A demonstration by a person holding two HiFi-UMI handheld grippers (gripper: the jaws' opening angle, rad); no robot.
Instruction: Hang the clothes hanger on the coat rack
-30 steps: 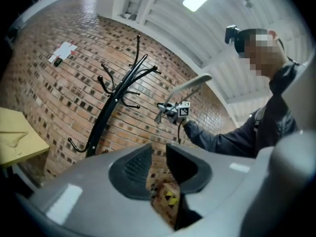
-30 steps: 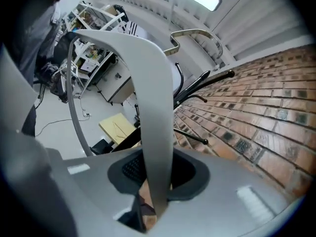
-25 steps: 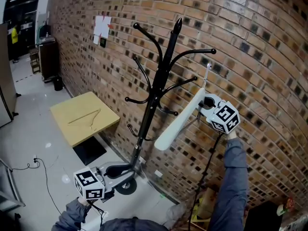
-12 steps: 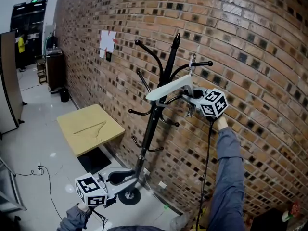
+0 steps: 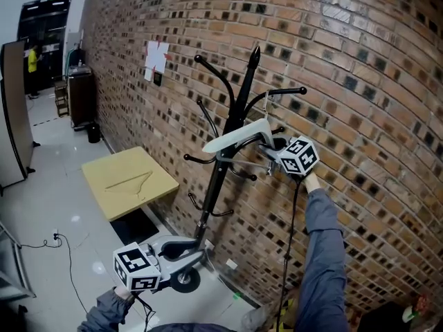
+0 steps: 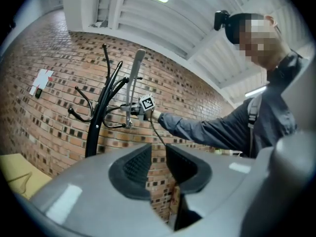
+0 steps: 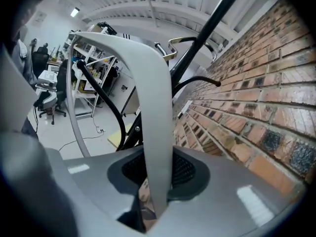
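Note:
The black coat rack [image 5: 223,159] stands against the brick wall, its curved arms spreading near the top. A white plastic hanger [image 5: 235,137] is held up beside the rack's upper arms, and my right gripper [image 5: 268,145] is shut on one of its arms. In the right gripper view the white hanger [image 7: 154,107] runs up from between the pads of the gripper [image 7: 158,174], and its metal hook [image 7: 177,42] sits close to a rack arm [image 7: 207,21]. Low down near the rack's base, my left gripper [image 5: 199,247] is open and holds nothing. Its view looks up at the rack [image 6: 96,125] and the hanger [image 6: 134,78].
A low yellow table [image 5: 104,171] with a wooden hanger [image 5: 129,182] lying on it stands left of the rack. The brick wall [image 5: 360,81] runs right behind the rack. A cable [image 5: 62,244] trails over the floor, and a dark cabinet [image 5: 82,99] stands farther back.
My right gripper has carried the white hanger left and up to the rack's upper arms, and the hanger has swung from steeply slanted to nearly level. The left gripper has hardly moved.

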